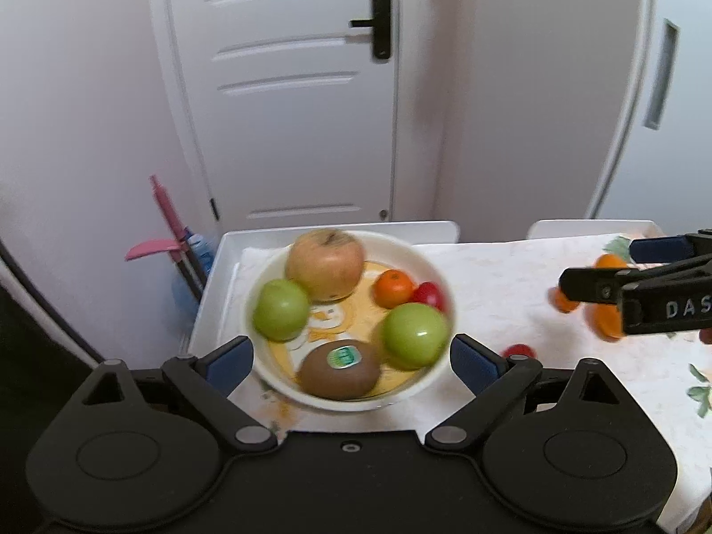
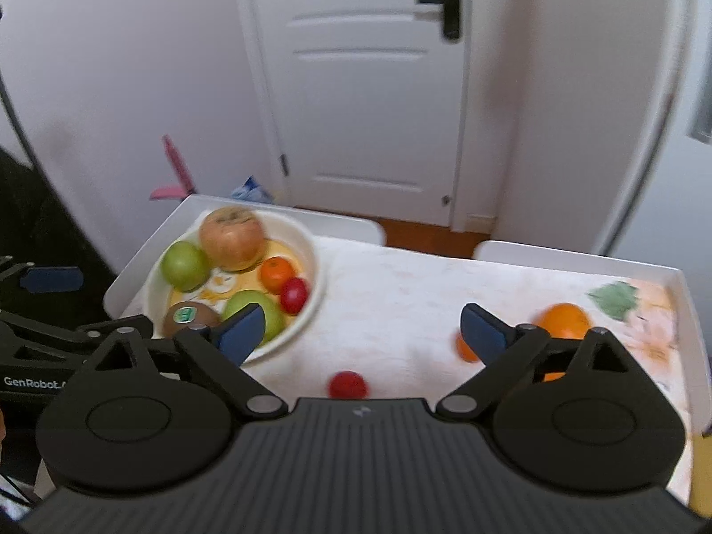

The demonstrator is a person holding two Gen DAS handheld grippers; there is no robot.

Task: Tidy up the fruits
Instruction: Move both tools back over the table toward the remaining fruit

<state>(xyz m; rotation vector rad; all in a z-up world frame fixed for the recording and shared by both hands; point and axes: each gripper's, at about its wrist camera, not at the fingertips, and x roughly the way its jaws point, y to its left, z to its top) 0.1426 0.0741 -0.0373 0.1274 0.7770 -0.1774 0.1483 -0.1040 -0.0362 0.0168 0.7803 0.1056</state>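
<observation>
- the left gripper [image 1: 351,358] hangs spread wide at the near rim of the bowl [image 1: 434,267] of fruit.
- the right gripper [image 2: 362,331] gapes empty above the bench [image 2: 400,302], with a red tomato [image 2: 348,385] and oranges [image 2: 564,321] loose nearby.

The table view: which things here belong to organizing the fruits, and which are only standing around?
Belong to the job:
bowl holding fruits
red tomato loose on the table
small orange and large orange loose on the table
left gripper, right gripper, both open

Just around:
door
pink dustpan
</observation>
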